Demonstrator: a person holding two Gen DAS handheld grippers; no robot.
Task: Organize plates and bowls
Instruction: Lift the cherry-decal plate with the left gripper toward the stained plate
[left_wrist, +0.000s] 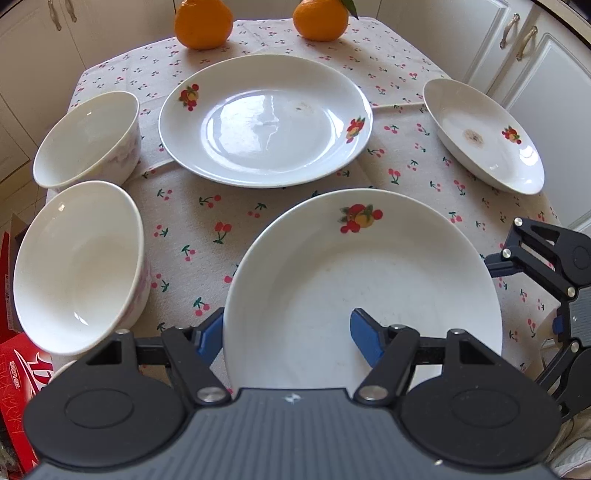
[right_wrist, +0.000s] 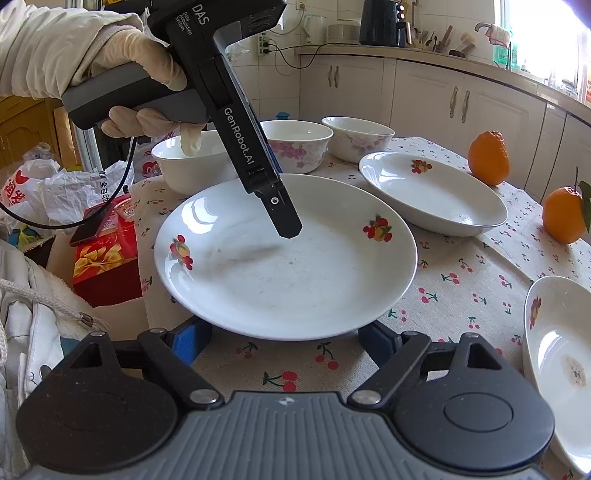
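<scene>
Grasp step: left gripper (left_wrist: 286, 334) straddles the rim of the near plate (left_wrist: 369, 280), fingers (left_wrist: 364, 334) wide apart, one outside and one over the well, nothing clamped. Right gripper (right_wrist: 284, 338) fingers also spread, empty, just short of that plate's edge. Next: pinch rim, lift, stack onto far plate (left_wrist: 264, 118). Cherry-print cloth on tabletop (left_wrist: 207, 229); bowls (left_wrist: 79, 262) at left; kitchen cabinets behind

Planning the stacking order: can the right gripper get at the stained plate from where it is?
Probably yes: the right gripper is open, and only bare tablecloth lies between it and the stained plate.
</scene>
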